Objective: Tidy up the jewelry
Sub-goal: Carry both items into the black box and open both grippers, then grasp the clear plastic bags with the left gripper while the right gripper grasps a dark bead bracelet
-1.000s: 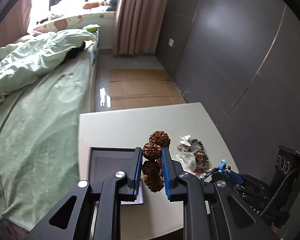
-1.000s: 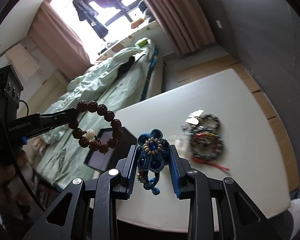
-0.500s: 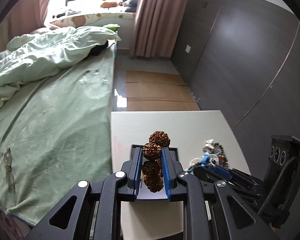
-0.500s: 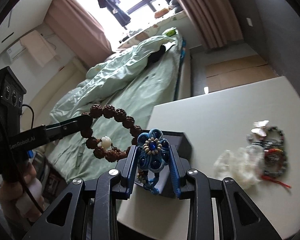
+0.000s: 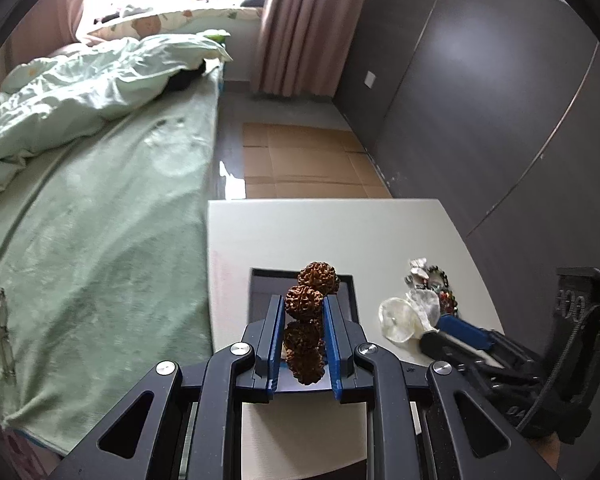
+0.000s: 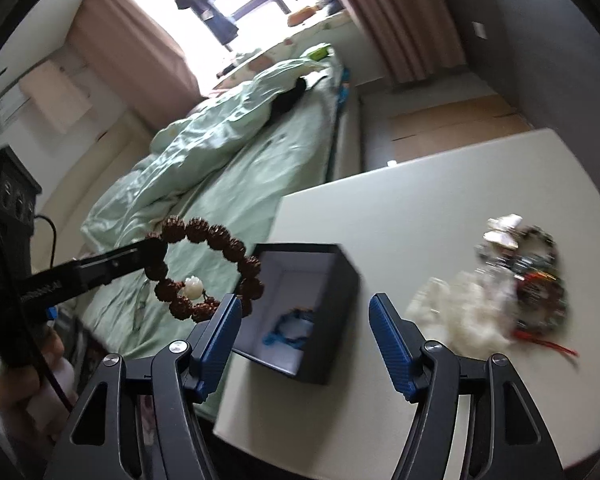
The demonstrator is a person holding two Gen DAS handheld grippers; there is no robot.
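Bedding in pale green lies on the bed [image 6: 236,168] at far left. Next, the left hand-held gripper [image 5: 303,338] is clamped on a brown bead bracelet [image 6: 208,268], which hangs in the air beside the open dark box [image 6: 320,280] on the white worktop [image 6: 420,208]. A blue ornament [image 6: 292,328] lies inside the box. The right hand-held gripper [image 6: 304,320] is opening, nothing between its jaws. Rightmost, a heap of jewelry [image 6: 516,280] rests on the worktop.
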